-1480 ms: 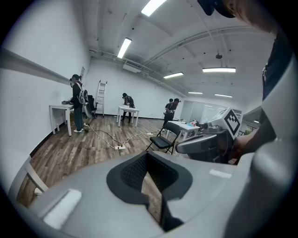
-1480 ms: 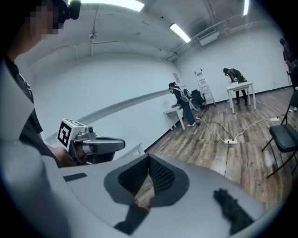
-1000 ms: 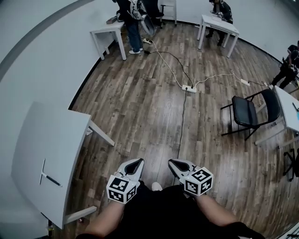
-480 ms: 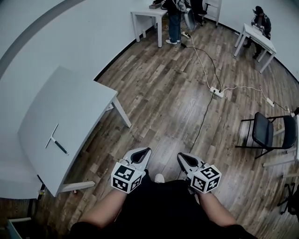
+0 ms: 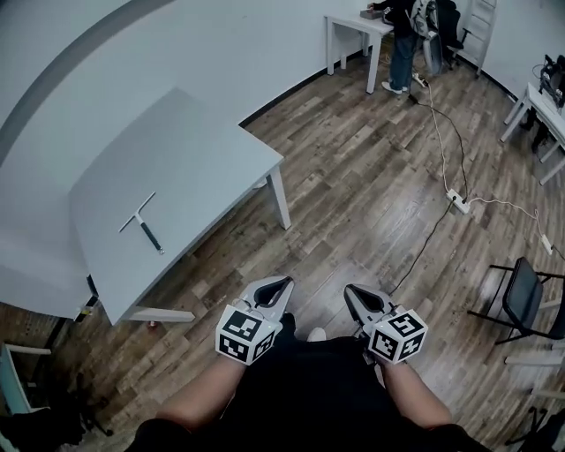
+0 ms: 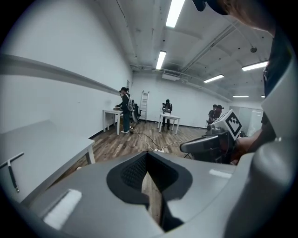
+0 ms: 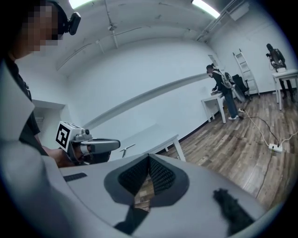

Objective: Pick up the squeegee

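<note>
Gripper jaws pressed together and holding nothing, the left gripper and the right gripper hang side by side in front of the person's waist, out over the wooden floor and pointing slightly downward. Each gripper's own view shows its ribbed pads meeting at the tips, with only floorboards visible in the slit behind them. The squeegee lies flat on the grey table to the left, well apart from both grippers, its pale blade toward the far side and its dark handle angled toward the table's near edge. It also shows small at the left edge of the left gripper view and beyond the other gripper in the right gripper view. Far across the room a person stands at a white table, a cable runs to a power strip, and a black chair stands at the right. The step in hand appears to be the approach, with the pickup itself not yet begun. To do it well, the person would likely close on the table's near edge, spread one gripper's jaws before reaching, line them up across the dark handle rather than the thin blade, and come in low enough to pinch the handle without scraping the tabletop or nudging the tool away.
</note>
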{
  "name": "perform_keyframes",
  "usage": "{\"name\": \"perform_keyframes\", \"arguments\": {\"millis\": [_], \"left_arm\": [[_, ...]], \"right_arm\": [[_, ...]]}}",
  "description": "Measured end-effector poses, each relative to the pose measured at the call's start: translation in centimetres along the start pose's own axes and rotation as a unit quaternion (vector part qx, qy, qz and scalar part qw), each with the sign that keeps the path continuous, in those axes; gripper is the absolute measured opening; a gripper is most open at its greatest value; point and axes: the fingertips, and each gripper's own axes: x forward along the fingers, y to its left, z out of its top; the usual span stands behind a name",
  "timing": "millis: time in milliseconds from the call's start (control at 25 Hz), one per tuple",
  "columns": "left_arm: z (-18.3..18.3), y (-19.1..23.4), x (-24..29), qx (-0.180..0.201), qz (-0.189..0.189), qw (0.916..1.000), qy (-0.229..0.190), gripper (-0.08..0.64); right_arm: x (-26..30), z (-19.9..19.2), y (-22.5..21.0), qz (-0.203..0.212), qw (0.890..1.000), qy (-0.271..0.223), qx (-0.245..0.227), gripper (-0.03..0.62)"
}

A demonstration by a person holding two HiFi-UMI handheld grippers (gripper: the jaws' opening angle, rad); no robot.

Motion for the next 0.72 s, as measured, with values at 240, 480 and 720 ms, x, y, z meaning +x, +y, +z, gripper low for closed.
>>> {"name": "perform_keyframes", "arguments": {"millis": [240,480,720], "left_arm": [[-0.9,3.9,-3.8,-0.03,0.064,0.9974,-0.017,0.008],[-2.7,7.4,-7.6,-0.068,0.118,0.9902,-0.03,0.008],[-4.3,10.6,-11.6,-0.096,0.164,0.9811,-0.038,0.008]], "right_arm": [[4.6,-0.3,3.4,0.062,0.997,0.03,-0.023,0.005],[8.7,-0.8,6.7,0.111,0.991,0.06,-0.046,0.005],[12.5,-1.6,10.1,0.15,0.983,0.092,-0.058,0.005]]}}
